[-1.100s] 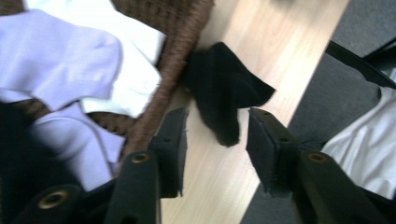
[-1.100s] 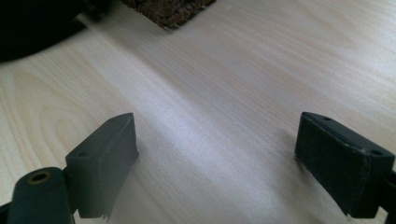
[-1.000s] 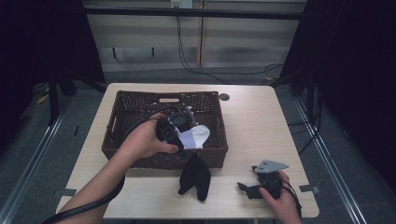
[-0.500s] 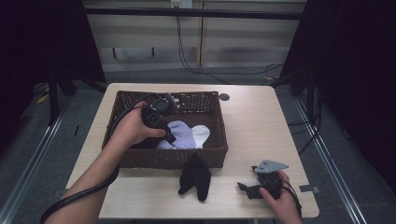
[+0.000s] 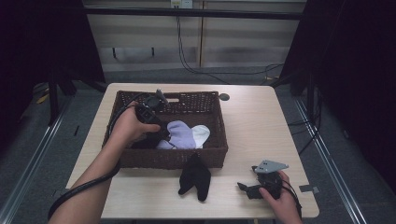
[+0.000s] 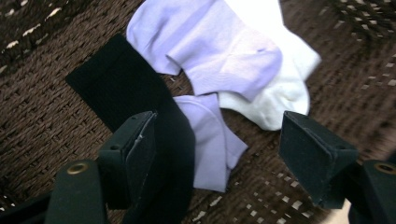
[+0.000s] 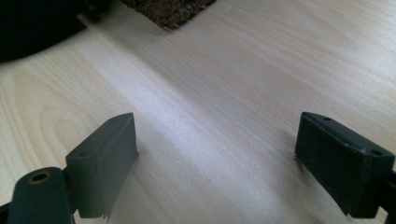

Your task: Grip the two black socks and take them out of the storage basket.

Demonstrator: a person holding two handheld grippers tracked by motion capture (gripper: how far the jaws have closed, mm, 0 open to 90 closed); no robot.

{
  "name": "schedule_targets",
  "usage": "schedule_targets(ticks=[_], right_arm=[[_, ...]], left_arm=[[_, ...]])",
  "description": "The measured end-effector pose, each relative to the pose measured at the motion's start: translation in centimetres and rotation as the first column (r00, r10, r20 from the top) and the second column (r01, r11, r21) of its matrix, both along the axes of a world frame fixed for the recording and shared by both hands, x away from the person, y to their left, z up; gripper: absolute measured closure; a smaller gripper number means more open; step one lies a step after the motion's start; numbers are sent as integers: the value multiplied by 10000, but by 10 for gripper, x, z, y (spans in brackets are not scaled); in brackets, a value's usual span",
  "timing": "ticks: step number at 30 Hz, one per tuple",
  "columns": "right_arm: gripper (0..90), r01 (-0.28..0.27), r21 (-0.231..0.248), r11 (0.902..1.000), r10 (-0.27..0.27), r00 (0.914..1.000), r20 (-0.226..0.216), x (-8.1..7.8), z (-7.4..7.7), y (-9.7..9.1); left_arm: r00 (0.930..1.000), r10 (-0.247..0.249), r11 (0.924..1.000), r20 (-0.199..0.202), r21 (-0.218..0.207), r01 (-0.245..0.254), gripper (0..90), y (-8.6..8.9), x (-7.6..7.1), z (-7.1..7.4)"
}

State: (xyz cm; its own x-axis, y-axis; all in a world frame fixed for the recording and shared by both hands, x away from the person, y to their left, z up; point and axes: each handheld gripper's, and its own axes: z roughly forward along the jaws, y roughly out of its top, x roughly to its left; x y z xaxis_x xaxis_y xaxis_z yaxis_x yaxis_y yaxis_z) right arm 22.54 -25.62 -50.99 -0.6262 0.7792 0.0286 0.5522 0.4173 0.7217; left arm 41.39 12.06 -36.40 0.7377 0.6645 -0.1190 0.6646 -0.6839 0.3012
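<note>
A brown wicker basket (image 5: 215,154) holds a lilac sock (image 5: 182,133), a white sock (image 5: 201,133) and a black sock (image 5: 142,142). My left gripper (image 5: 159,133) reaches into the basket's left half. In the left gripper view its jaws (image 6: 219,149) have just been opening and stand wide, pressing on nothing, above the black sock (image 6: 135,102) and a lilac sock (image 6: 210,140), with the white sock (image 6: 280,88) beyond. Another black sock (image 5: 194,175) hangs over the basket's front rim onto the table. My right gripper (image 5: 243,188) rests open on the table at the front right, over bare wood (image 7: 215,154).
The light wooden table (image 5: 261,126) has free room to the right of the basket. A small dark round disc (image 5: 224,97) sits by the basket's far right corner. In the right gripper view the basket's corner (image 7: 168,11) and the black sock (image 7: 32,28) lie at the top.
The left gripper let go of the lilac and white socks in the basket, moved left and then dipped lower toward the basket floor. The right gripper stayed put.
</note>
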Motion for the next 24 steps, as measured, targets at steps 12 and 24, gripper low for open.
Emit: schedule_targets(ticks=[12,24], right_arm=[[123,16,10,10000,-16,10000,-26,0,0,0],[123,20,-4,10000,-20,10000,-12,0,0,0]], left_arm=[[9979,617,9975,-220,351,-609,267,7,20,-31],[9886,1403,9886,-545,626,-1368,283,20,38,-61]])
